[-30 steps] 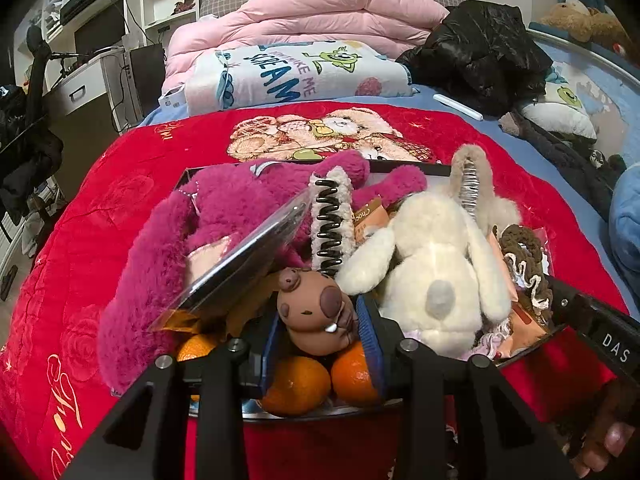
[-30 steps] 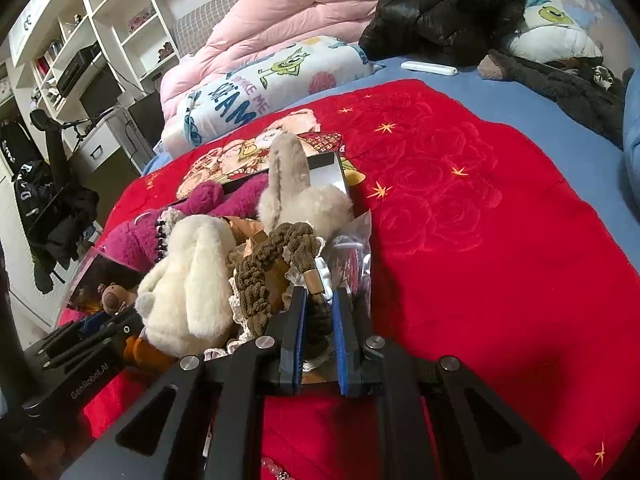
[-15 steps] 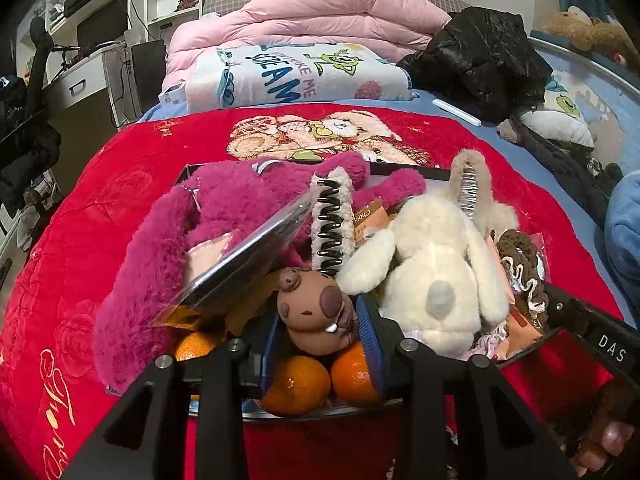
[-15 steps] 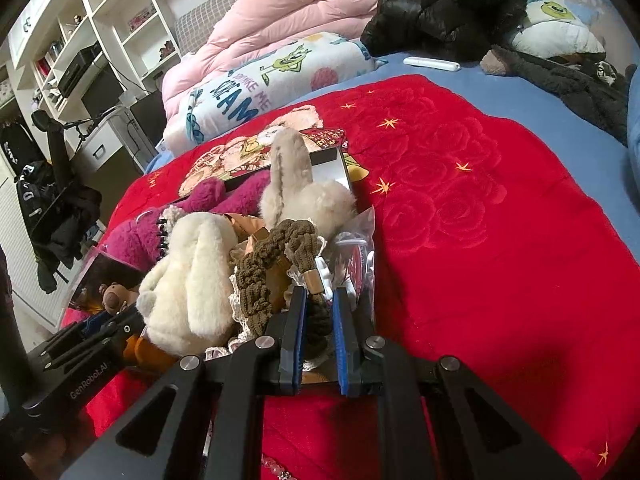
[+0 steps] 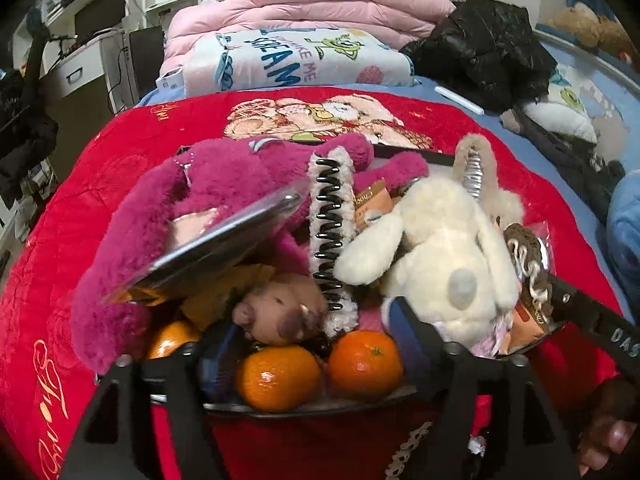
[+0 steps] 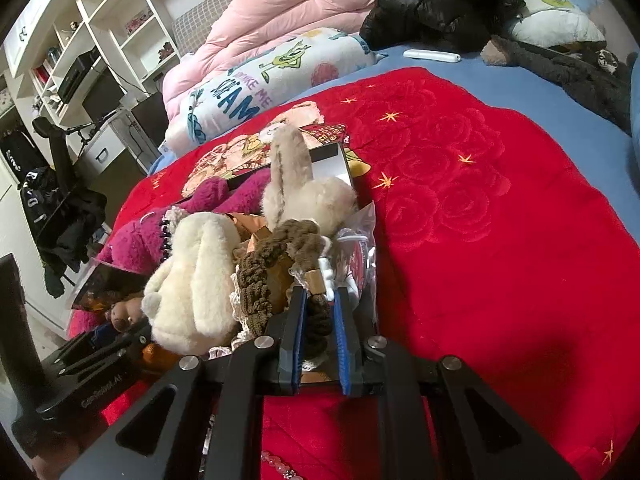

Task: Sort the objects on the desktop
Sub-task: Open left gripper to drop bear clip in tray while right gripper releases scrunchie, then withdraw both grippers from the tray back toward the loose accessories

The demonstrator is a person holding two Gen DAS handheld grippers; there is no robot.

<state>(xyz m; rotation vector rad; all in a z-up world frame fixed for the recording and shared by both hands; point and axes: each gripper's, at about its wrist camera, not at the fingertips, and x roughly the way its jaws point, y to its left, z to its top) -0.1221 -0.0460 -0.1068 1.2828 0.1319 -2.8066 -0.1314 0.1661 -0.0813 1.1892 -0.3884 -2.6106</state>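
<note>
Both wrist views look steeply down, close, from the near edge, sharing the white plush rabbit [image 5: 448, 256] [image 6: 192, 276].

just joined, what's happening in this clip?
A person is sorting a tray piled with plush toys, oranges and hair accessories on a red blanket. The left gripper is opening around a small brown plush that sits on the oranges; its pads look clear of the toy. The right gripper is narrow and just starting to open, with a brown knitted hair tie between its pads. A cream plush rabbit lies between the two.
</note>
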